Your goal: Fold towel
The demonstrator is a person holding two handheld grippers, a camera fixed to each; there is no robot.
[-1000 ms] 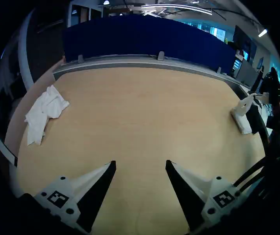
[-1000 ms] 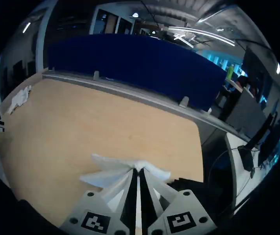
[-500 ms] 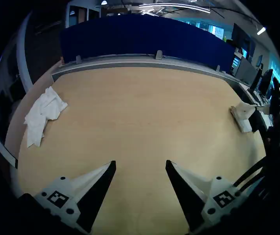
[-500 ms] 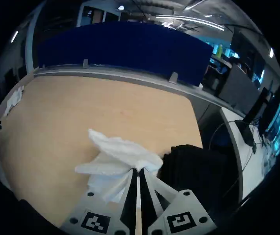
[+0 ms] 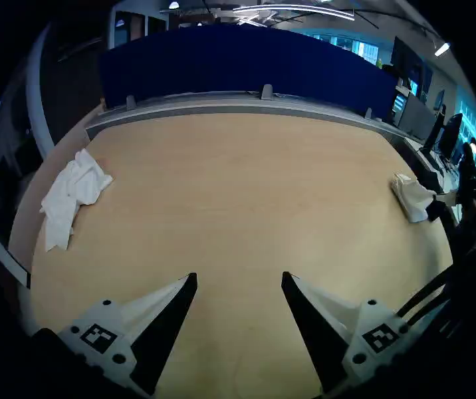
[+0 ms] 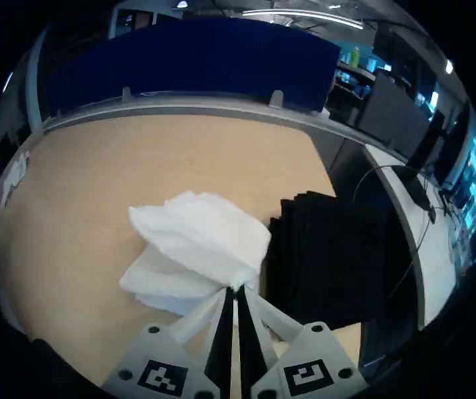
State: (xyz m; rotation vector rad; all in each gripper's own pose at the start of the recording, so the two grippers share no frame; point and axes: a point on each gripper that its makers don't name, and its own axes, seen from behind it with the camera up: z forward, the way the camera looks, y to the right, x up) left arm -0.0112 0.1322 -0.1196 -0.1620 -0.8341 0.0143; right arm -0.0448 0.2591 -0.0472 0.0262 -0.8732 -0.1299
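Observation:
In the right gripper view my right gripper [image 6: 237, 290] is shut on the near edge of a white folded towel [image 6: 197, 249] that lies on the wooden table [image 6: 138, 166], beside a black stack [image 6: 331, 256]. In the left gripper view the same white towel [image 5: 412, 196] rests at the table's right edge, with the right gripper [image 5: 447, 198] just to its right. My left gripper [image 5: 238, 279] hangs open above the near part of the table, with nothing between its fingers. A second, crumpled white towel [image 5: 70, 193] lies at the far left; it also shows small in the right gripper view, towel [image 6: 10, 179].
A blue partition [image 5: 244, 60] and a grey rail [image 5: 238, 103] run along the table's far edge. Chairs and monitors [image 5: 451, 133] stand beyond the right edge. A cable [image 6: 377, 179] trails over the white desk to the right of the black stack.
My right gripper has tilted downward and lowered the towel onto the table beside the black stack. My left gripper has stayed nearly still and open.

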